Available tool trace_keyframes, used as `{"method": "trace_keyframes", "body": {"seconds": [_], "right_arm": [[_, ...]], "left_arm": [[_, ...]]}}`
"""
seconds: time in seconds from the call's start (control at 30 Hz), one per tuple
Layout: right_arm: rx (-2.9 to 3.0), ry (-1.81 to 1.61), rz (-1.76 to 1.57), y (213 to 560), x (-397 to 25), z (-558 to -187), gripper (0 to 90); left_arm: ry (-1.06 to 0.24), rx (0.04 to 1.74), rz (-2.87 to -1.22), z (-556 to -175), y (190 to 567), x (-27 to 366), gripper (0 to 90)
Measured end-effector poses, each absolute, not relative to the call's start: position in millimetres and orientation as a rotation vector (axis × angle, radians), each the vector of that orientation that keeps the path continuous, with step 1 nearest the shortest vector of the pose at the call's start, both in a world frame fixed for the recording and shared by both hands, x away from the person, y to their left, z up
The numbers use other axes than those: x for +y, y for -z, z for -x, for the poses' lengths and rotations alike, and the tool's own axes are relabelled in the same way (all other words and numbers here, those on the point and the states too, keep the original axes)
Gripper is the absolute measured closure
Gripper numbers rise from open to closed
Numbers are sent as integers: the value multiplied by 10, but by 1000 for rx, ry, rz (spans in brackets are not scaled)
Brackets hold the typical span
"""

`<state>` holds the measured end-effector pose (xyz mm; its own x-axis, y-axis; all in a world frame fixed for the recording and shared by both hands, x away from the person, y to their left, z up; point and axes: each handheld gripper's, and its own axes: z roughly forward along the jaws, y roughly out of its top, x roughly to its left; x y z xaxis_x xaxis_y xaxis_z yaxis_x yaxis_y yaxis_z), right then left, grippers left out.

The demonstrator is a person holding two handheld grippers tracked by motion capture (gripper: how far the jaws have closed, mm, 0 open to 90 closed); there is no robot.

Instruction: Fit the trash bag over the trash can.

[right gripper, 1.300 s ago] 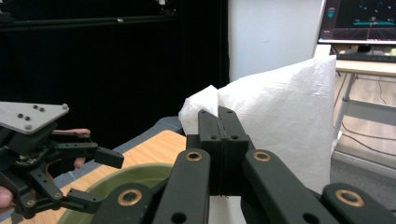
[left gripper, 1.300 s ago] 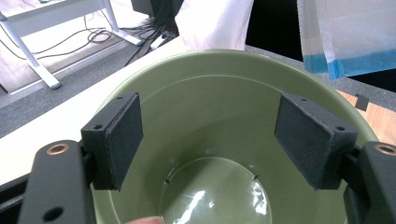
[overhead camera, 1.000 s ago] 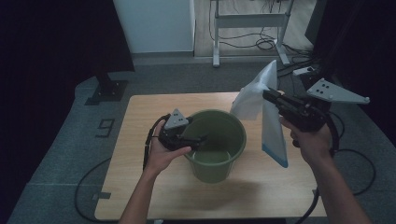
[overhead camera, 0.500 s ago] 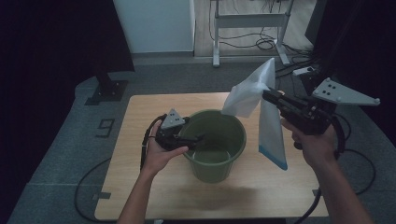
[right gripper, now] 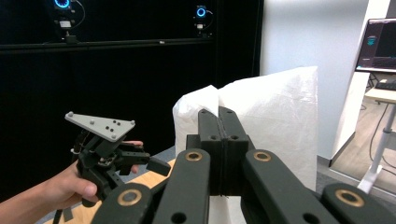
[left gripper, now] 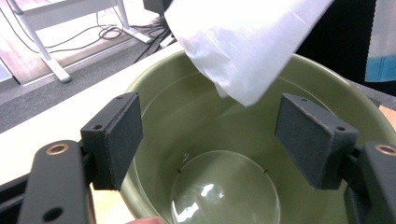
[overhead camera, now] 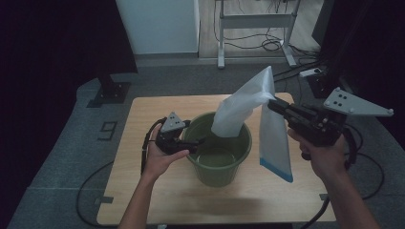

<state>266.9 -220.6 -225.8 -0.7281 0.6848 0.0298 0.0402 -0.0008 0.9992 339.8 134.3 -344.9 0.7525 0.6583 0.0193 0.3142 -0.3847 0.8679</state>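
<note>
Wooden surface in a dim room w/ dark curtains. Green bucket sits mid-surface, water at its bottom. Left tongs at the bucket's near-left rim, jaws spread wide, one over the outer wall, the other over the inside, gripping nothing. Right tongs up right of the bucket, pressed together, pinching a white bag; one bag end dips over the bucket's mouth, the blue-edged end hangs right of it.

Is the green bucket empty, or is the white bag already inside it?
Nearly empty: the green bucket shows a bare, shiny bottom. The white bag's lower end only dips past the rim.
</note>
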Motion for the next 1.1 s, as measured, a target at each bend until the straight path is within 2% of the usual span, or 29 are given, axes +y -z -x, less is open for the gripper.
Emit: {"method": "trace_keyframes", "body": {"seconds": [0.4,1.1], "right_arm": [[1872,-1768,-796,2593,-2228,-2669,891],[2007,-1693,-906,3198,-2042,-2997,891]], "left_arm": [[-459,735,-1993,-3380,3457,1351,234],[-448,745,-2003,-3331,3591,1424,233]]}}
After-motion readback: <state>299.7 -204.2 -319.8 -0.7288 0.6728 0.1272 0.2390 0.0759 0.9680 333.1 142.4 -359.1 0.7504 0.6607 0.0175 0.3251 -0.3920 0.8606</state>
